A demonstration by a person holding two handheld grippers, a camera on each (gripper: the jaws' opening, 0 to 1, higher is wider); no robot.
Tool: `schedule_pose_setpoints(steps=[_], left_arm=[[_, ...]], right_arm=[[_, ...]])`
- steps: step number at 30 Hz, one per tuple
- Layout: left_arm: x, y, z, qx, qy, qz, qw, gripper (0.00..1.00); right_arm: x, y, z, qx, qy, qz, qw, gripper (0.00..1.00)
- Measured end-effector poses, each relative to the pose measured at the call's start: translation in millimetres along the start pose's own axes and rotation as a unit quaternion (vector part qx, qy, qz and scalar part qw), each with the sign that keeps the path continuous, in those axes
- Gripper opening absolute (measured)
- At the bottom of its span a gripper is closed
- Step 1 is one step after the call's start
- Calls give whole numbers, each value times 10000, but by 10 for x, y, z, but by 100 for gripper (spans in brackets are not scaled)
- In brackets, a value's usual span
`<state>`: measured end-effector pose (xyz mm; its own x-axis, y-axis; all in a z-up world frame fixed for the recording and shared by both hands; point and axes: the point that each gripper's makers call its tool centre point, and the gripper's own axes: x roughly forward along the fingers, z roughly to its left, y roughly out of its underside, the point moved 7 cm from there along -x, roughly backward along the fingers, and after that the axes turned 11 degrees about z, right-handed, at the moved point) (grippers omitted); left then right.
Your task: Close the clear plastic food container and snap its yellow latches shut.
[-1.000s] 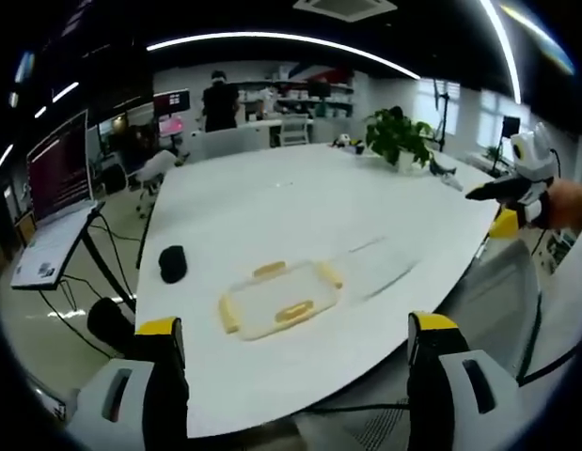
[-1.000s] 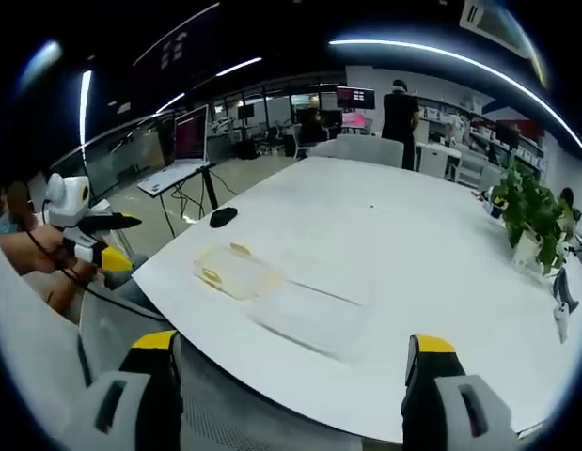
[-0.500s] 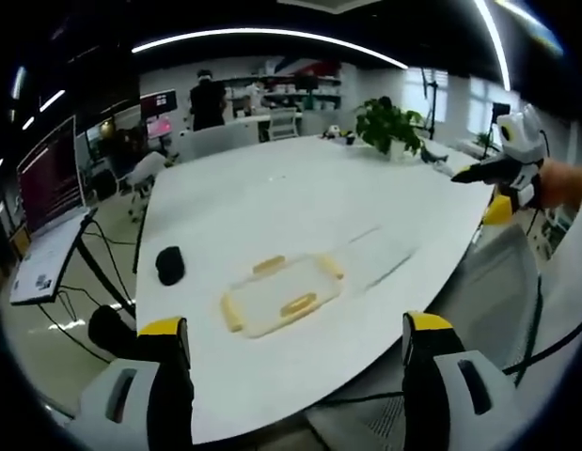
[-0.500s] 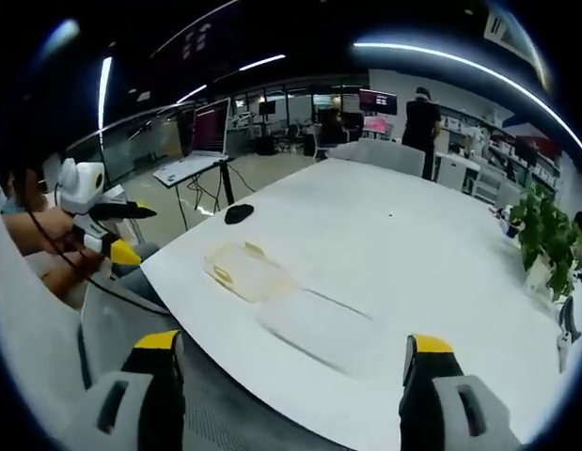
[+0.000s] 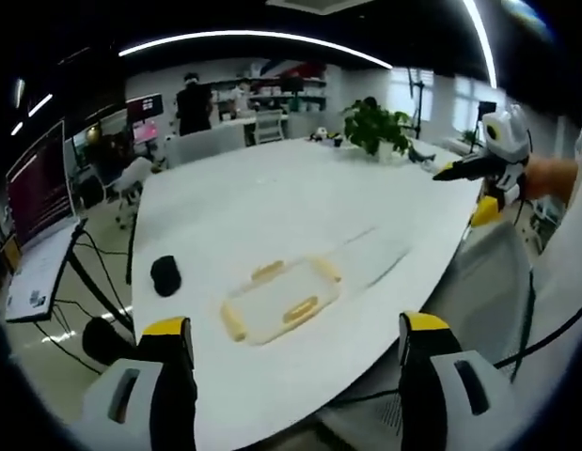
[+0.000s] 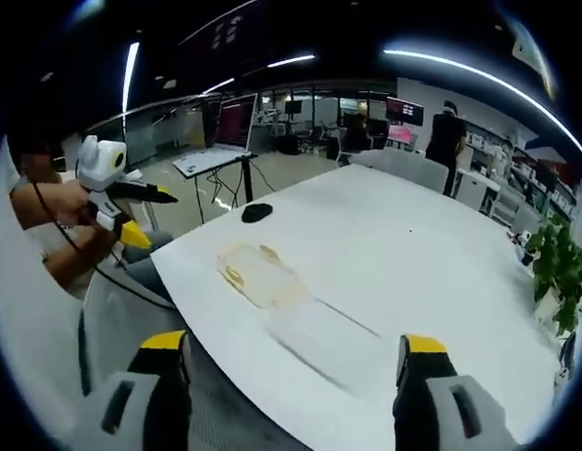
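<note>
The container (image 5: 281,303) lies open on the surface (image 5: 272,207), at 12 o'clock of the left tool (image 5: 295,376). Both tools, the right tool (image 6: 291,381) too, have drawn slightly back, jaws wide, empty; closing not yet begun.

Both grippers are white plastic with black jaws capped in yellow. The left gripper (image 5: 291,376) and right gripper (image 6: 292,390) trail black cables

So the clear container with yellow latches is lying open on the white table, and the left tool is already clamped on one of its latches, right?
Not quite. The container does lie open on the white table, but the left tool is open and hangs short of it, touching no latch; the left gripper view shows this.
</note>
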<state>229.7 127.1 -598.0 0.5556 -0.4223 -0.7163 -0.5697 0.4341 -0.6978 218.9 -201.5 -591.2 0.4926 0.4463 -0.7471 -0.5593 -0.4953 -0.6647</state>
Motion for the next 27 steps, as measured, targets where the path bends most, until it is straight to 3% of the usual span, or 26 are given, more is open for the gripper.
schedule_pose_setpoints(steps=[6, 10, 17, 27], left_arm=[[55, -19, 52, 87, 404, 32, 9991, 88], [78, -28, 113, 199, 493, -4, 9986, 87], [126, 6, 172, 517, 614, 62, 9968, 87], [233, 43, 262, 968, 730, 225, 9924, 86]], right_arm=[[89, -123, 34, -393, -6, 29, 9992, 88], [168, -182, 62, -682, -25, 63, 9976, 88], [302, -196, 60, -725, -213, 132, 9971, 85], [436, -272, 116, -1136, -387, 233, 9925, 82]])
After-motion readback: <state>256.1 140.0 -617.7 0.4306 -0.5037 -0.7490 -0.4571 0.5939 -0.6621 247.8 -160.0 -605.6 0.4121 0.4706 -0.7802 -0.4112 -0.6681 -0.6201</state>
